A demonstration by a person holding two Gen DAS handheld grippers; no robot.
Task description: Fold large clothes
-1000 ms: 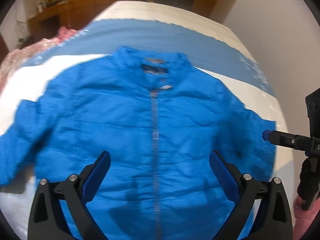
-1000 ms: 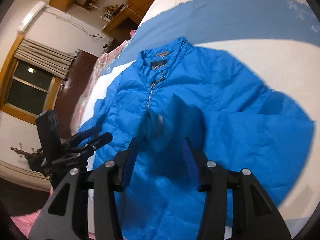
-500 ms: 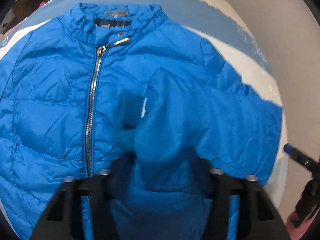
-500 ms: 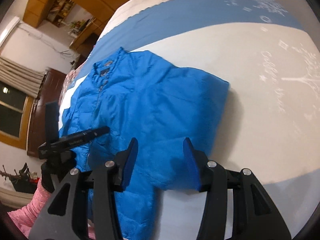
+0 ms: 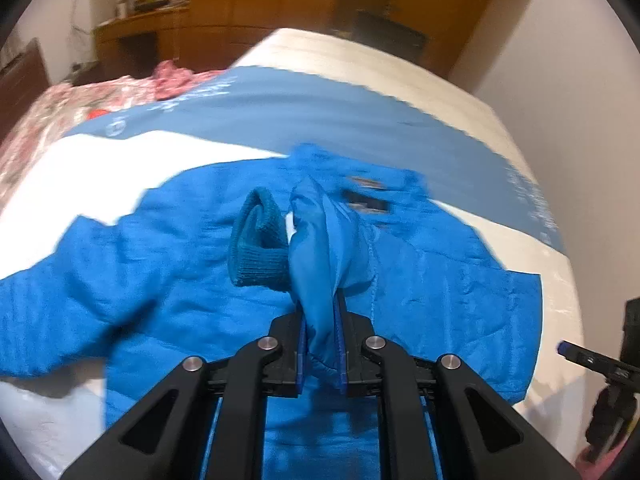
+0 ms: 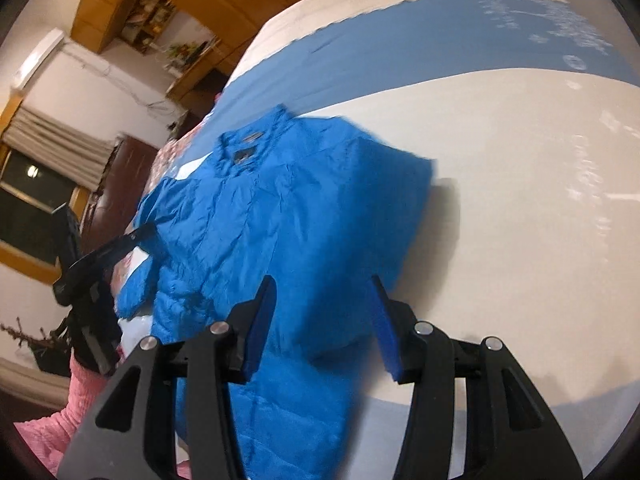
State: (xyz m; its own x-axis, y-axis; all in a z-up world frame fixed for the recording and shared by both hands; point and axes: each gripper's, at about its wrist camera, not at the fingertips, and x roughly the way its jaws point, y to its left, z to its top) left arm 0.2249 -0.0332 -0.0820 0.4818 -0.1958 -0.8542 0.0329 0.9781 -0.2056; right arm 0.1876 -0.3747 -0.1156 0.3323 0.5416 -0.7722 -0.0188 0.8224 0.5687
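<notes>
The shiny, puffy blue jacket point(image 5: 420, 280) lies flat on the bed point(image 6: 520, 200). The left gripper point(image 5: 320, 320) pinches its sleeve with the knitted cuff point(image 5: 260, 248), lifted above the jacket. The right gripper point(image 6: 324, 312) hangs open over the jacket's edge.

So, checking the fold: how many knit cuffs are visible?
1: the knit cuff hangs just beyond the left gripper, shut on that sleeve. The other is hidden or blurred.

Slick quilted jacket point(image 5: 420, 288), ribbed knit cuff point(image 5: 260, 248)

Jacket point(image 5: 420, 280) flat on bed point(image 5: 500, 128)
</notes>
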